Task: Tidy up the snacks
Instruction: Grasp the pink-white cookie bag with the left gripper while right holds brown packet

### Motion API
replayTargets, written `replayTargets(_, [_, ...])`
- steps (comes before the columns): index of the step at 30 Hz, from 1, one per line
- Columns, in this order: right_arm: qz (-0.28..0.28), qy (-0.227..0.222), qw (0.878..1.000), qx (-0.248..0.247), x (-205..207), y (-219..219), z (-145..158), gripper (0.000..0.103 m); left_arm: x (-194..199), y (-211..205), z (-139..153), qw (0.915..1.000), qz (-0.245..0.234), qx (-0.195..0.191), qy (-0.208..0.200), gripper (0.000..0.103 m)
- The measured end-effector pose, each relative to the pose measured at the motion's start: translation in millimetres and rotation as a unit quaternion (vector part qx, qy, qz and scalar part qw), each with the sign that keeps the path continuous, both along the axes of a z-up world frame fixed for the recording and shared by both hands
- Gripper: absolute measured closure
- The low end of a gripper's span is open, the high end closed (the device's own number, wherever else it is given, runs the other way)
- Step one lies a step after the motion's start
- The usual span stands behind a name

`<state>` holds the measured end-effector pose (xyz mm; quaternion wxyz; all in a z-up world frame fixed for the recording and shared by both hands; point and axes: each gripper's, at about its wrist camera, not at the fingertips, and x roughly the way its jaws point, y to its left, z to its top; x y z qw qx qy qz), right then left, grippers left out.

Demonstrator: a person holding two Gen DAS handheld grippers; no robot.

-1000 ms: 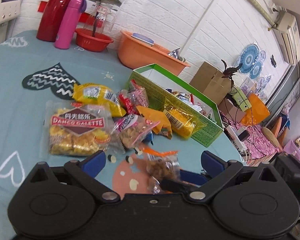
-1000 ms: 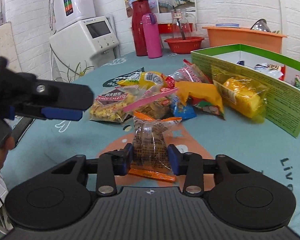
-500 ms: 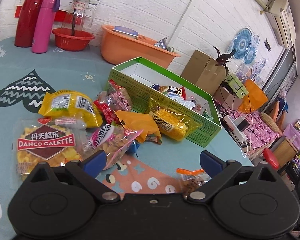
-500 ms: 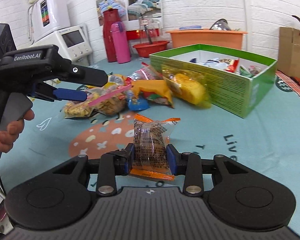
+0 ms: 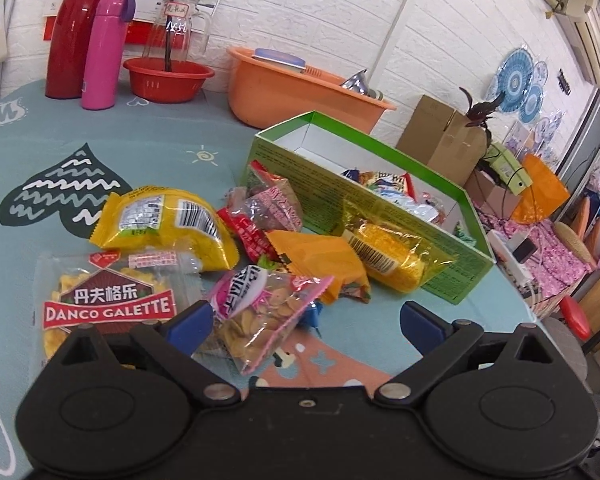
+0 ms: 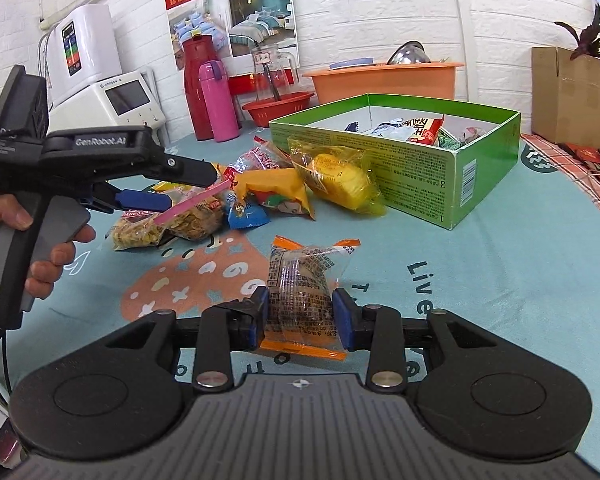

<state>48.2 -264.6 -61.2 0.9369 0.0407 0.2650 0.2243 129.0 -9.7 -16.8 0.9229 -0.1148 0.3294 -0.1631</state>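
Right hand-held gripper (image 6: pixel 300 316) is clamped on a clear brown snack pack (image 6: pixel 300 280) with orange end seals, blue pads pressing both its sides, pack just above the counter (image 6: pixel 500 280) near the orange mushroom print. Only the right wrist view shows this pack; the left wrist view doesn't catch it. Left hand-held gripper (image 5: pixel 306 320) has its jaws spread wide, nothing pinched; the pink-edged bag of flat crackers (image 5: pixel 260 320) sits between them, beside the left pad, contact unclear. Right wrist view shows that gripper from the side, a person's hand (image 6: pixel 40 248) on its grey handle, tips over the loose pile. Pile: Danco Galette bag (image 5: pixel 108 304), yellow pack with barcode (image 5: pixel 168 224), red wrapper (image 5: pixel 252 236), orange sachet (image 5: pixel 320 256), small blue packet (image 6: pixel 246 216), and a yellow roll in clear film (image 5: pixel 392 256) leaning against the green box (image 5: pixel 440 280). Box is open-topped, several snacks already inside, seen better in the right wrist view. Counter has a teal cloth with hearts and lettering. Behind: red flask (image 5: pixel 76 28), pink bottle (image 5: pixel 106 48), glass jug in a red bowl (image 5: pixel 168 80), orange basin (image 5: pixel 296 92), white brick wall, cardboard carton (image 5: pixel 440 136). The white appliance (image 6: pixel 112 100) shows clearly only in the right wrist view.
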Motion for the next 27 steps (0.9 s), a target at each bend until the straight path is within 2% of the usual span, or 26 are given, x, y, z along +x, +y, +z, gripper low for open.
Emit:
replayTargets(9, [-0.001,0.004,1.0,0.005,1,-1,-3,0.037,7,-3,-9,0.9992,0.004,0.037,-0.018,0.0])
replayTargets(13, [-0.001,0.009,1.0,0.0,1,3,-5,0.022,12,-4,-13,0.9973,0.008,0.067,-0.03,0.0])
replayTargets(14, [-0.002,0.011,1.0,-0.002,1,4,-6,0.019,14,-3,-14,0.9967,0.013,0.074,-0.028,0.004])
replayTargets(15, [-0.001,0.012,1.0,-0.003,1,5,-6,0.019,16,-1,-16,0.9968,0.012,0.075,-0.024,0.014])
replayTargets(16, [0.0,0.013,1.0,-0.003,1,5,-7,0.019,19,2,-18,0.998,0.002,0.062,-0.01,0.039])
replayTargets(17, [0.0,0.014,1.0,-0.002,0,5,-7,0.019,20,4,-20,0.9985,0.0,0.054,-0.002,0.04])
replayTargets(20, [0.0,0.016,1.0,-0.001,0,5,-7,0.018,13,1,-20,0.9974,-0.006,0.071,-0.008,0.042])
replayTargets(27, [-0.001,0.018,1.0,0.0,0,3,-7,0.015,-11,-1,-17,0.9986,-0.045,0.018,0.022,0.042])
